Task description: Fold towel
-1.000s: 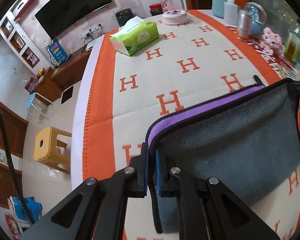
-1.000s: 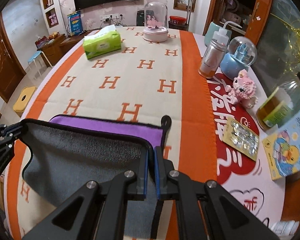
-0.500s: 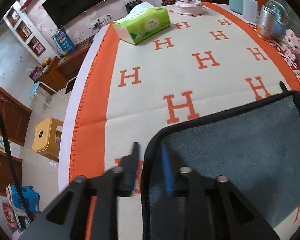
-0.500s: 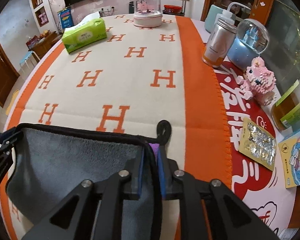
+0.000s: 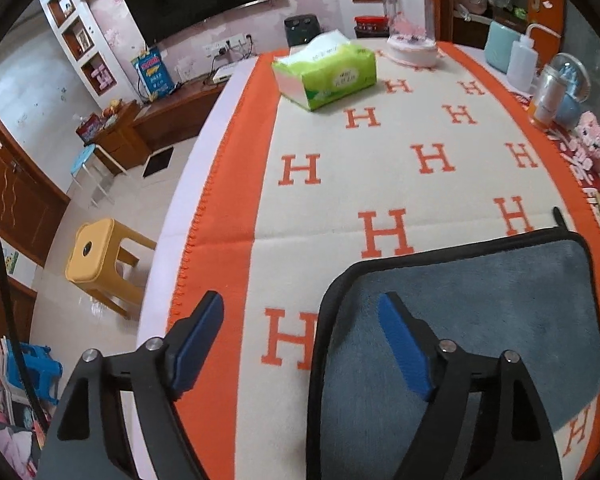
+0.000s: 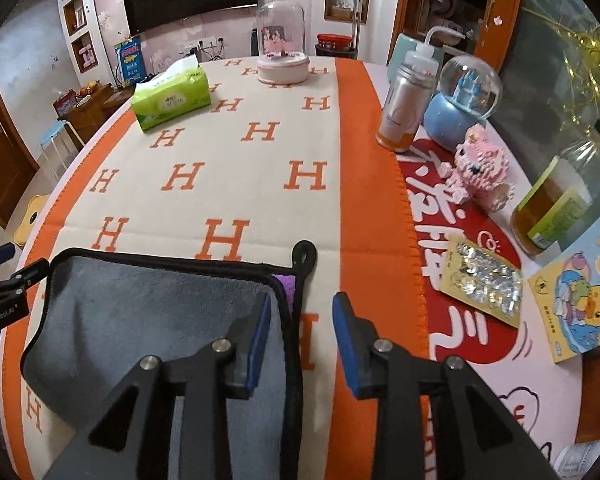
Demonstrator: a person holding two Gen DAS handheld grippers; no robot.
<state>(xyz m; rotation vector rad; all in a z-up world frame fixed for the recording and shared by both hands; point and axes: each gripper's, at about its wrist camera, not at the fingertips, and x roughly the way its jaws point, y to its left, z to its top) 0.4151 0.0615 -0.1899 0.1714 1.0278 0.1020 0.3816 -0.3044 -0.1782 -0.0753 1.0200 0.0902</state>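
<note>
The grey microfibre towel with black piping (image 6: pixel 148 320) lies doubled on the near edge of the orange-and-cream H-patterned blanket (image 5: pixel 380 152). Left gripper (image 5: pixel 306 334) and right gripper (image 6: pixel 298 336) gape wide, holding nothing. One fold looks done; another may remain.

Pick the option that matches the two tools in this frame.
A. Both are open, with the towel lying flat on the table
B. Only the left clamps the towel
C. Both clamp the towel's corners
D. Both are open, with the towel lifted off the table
A: the left tool and right tool both stand with jaws spread apart, and the towel lies folded flat on the blanket, gripped by neither.
</note>
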